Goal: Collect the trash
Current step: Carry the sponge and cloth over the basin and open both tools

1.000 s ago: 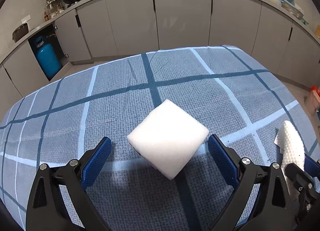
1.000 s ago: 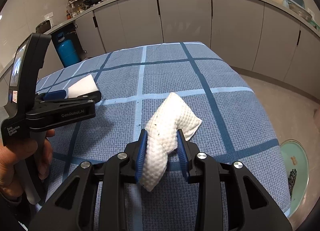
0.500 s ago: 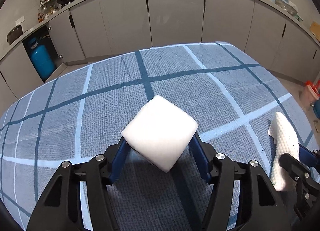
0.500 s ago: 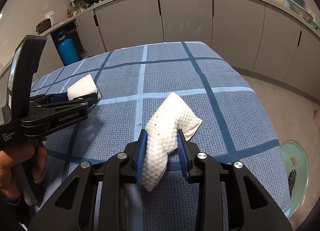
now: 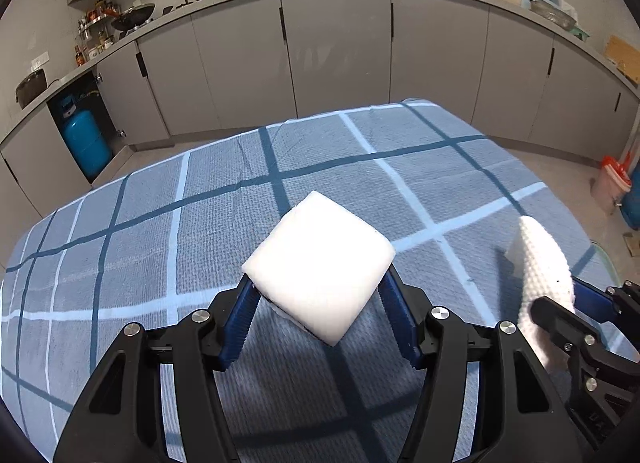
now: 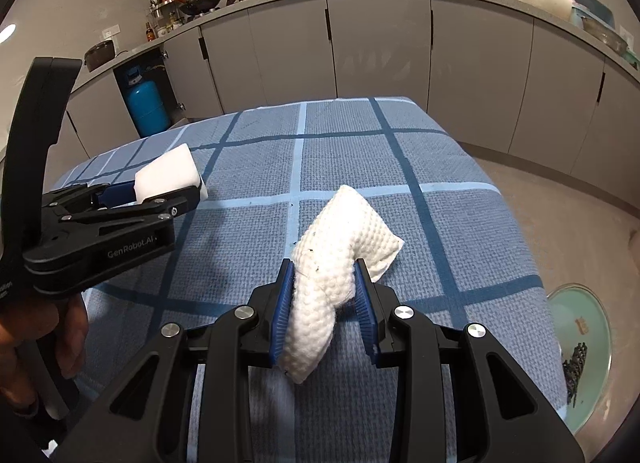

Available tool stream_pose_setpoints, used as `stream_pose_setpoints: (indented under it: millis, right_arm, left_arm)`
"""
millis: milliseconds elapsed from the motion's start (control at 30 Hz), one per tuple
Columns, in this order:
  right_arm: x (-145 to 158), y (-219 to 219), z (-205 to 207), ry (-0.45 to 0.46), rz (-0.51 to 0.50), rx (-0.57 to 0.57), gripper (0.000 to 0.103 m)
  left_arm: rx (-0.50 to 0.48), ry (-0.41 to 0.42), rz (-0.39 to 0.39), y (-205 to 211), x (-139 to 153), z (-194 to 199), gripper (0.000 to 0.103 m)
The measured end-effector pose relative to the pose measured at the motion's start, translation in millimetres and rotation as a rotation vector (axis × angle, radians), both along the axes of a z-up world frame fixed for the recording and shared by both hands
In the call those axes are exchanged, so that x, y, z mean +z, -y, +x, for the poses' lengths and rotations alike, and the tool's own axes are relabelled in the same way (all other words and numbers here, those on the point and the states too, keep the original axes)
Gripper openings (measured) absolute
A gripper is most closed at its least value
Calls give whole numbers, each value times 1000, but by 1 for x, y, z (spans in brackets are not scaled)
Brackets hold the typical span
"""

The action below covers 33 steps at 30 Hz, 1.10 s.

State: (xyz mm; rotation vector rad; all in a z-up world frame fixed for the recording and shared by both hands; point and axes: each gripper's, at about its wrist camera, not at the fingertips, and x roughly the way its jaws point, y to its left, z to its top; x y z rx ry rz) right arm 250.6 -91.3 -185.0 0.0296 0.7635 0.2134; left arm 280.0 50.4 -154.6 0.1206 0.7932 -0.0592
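Above tablecloth (image 5: 120,247), left claw (image 5: 318,303) now clamps foam block (image 5: 320,259), lifted.

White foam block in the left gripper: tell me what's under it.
Under the white foam block lies the blue checked tablecloth, shadowed. The patch directly beneath is covered; nothing else shows there.

- the right gripper (image 6: 322,295) is pinching a white waffle-textured paper towel (image 6: 340,259) above the blue checked surface (image 6: 440,167).
- the left gripper (image 6: 160,193) is clamping a white foam block (image 6: 168,175).
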Motion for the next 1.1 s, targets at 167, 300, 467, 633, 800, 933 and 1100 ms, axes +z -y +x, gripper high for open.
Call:
stream_pose_setpoints:
  millis: [167, 300, 467, 633, 800, 933, 1100]
  right_arm:
    - [11, 4, -16, 27, 5, 1, 32]
    - [20, 10, -27, 47, 7, -4, 32]
    - [28, 28, -42, 65, -7, -30, 32]
    - [33, 56, -56, 75, 1, -88, 32]
    - [36, 80, -66, 78, -5, -125, 32]
    - [38, 101, -73, 86, -1, -165, 32]
    - [37, 126, -80, 88, 8, -212, 32]
  left_arm:
    - [0, 29, -6, 4, 15, -17, 60]
    - [-3, 51, -9, 11, 23, -27, 60]
    - [-17, 74, -23, 27, 32, -40, 60]
    - [-79, 77, -20, 53, 36, -48, 60]
    - [-141, 92, -23, 85, 43, -55, 60]
    - [-182, 95, -15, 110, 42, -58, 60]
    - [-227, 100, -2, 136, 43, -60, 60]
